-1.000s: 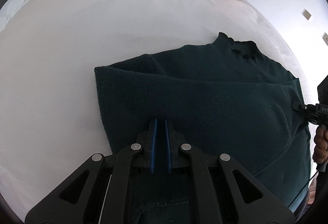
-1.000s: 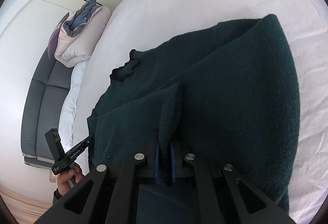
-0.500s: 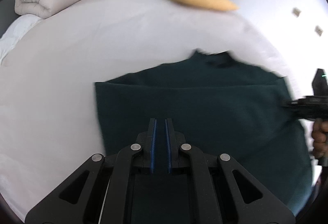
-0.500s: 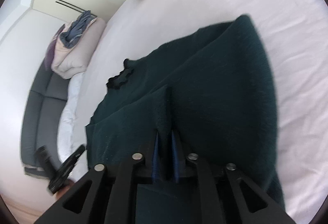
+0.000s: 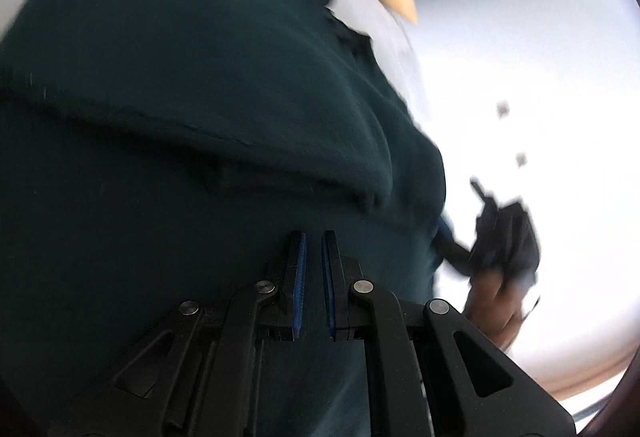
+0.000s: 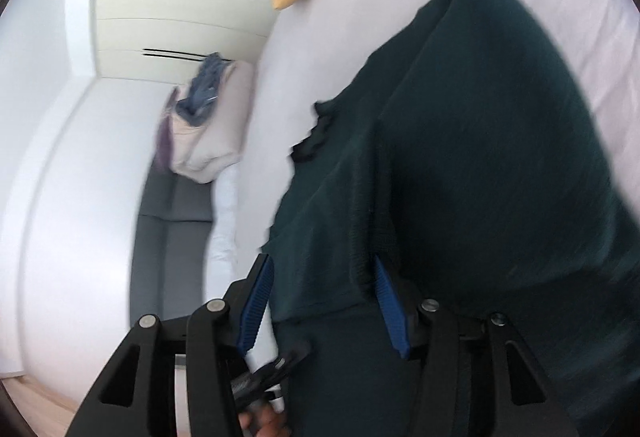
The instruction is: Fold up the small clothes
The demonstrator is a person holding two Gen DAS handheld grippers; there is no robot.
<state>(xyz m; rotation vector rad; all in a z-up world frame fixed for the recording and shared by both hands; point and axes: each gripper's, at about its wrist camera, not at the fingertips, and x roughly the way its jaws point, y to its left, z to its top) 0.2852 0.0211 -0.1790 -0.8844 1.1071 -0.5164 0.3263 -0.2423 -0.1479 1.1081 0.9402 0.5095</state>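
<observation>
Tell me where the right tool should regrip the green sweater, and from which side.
Judging by the right wrist view, take the ribbed edge of the green sweater hanging between the open right tool. Come straight forward along the fingers: that edge is thick, bunched and already sits in the gap.

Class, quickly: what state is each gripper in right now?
Left gripper: shut on the dark green sweater.
Right gripper: jaws open, sweater fabric lying between them, not clamped.
</observation>
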